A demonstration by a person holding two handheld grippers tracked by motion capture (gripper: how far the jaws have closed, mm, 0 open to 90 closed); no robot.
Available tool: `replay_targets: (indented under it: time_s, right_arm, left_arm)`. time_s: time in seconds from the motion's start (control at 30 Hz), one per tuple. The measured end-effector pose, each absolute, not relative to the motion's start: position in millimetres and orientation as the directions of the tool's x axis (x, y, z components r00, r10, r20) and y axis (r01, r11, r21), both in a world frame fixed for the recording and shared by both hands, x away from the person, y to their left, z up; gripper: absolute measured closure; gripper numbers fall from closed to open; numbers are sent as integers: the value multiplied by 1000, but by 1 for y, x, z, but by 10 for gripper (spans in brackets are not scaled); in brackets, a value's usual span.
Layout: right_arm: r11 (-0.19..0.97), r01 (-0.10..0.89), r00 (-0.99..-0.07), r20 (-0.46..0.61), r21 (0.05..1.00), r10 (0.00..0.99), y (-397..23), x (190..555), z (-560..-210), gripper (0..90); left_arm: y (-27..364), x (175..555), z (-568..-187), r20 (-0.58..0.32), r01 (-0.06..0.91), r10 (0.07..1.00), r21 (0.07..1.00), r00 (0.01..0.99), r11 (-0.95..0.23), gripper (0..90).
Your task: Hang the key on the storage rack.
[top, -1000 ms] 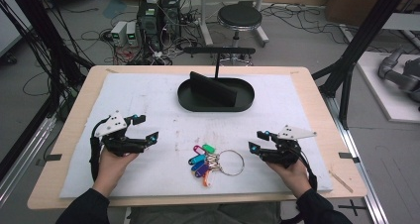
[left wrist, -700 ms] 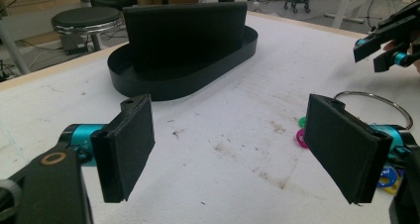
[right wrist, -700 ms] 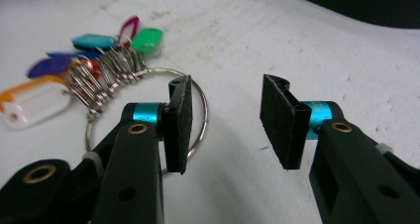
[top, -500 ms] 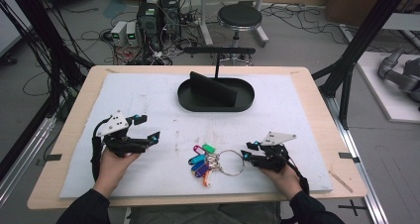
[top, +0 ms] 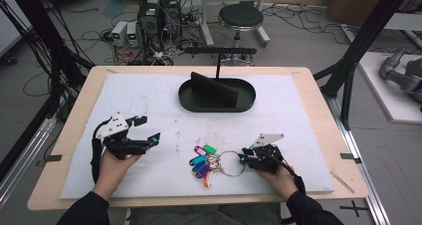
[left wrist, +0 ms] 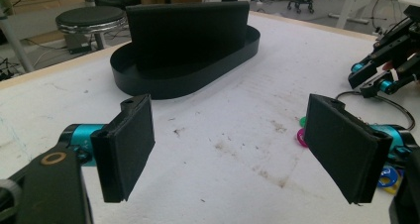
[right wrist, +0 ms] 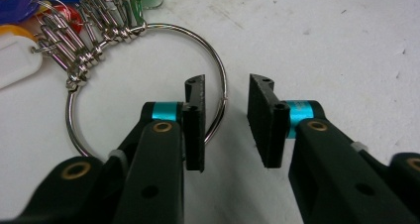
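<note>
The right gripper [top: 245, 157] sits low over the white mat [top: 149, 105] at the right side of the big metal key ring [top: 231, 163]. In the right gripper view its 2 jaws straddle the wire of the ring [right wrist: 218, 75]: 1 pad stands inside the loop, the other outside, with a clear gap between them, so the pads are not yet pinching it. These jaws have just been closing around the ring, narrowing the gap. The ring lies flat on the mat near the front edge, with a bunch of coloured key tags [top: 201, 161] clipped to its left side. The left gripper [top: 144, 130] is held above the mat well to the left, its jaws spread wide with nothing between them. A black oval tray [top: 217, 103] with an upright black panel [top: 211, 89] rests farther back, well apart from the ring.
</note>
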State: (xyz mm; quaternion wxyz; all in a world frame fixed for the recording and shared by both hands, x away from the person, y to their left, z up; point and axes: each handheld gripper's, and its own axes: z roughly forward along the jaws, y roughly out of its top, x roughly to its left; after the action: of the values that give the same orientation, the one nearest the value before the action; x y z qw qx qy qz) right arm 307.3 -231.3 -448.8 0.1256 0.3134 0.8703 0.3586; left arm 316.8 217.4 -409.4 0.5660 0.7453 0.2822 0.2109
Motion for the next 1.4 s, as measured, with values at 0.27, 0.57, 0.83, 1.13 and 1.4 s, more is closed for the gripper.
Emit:
replay_targets:
  time_s: [0.27,0.57,0.83,1.13,1.4]
  right_arm:
    - [564,436,-781,-16,701,624,-227,307,-448,878]
    - [475,423,-732,-18,772,681,-235,314,-434,879]
    - [325,405,-714,73,855,697,-247,317,-419,879]
    - [240,402,-743,162,884,649,-239,314,-416,879]
    - [231,433,-745,202,871,636,-237,313,-418,872]
  left_arm:
    - [217,315,-410,9,184,666,959,746,-218,201]
    - [220,313,-411,12,185,672,958,741,-221,201]
    - [223,309,-412,16,188,680,956,733,-224,201]
    - [224,308,-412,20,188,684,955,729,-228,201]
    - [222,308,-412,21,187,677,954,736,-234,201]
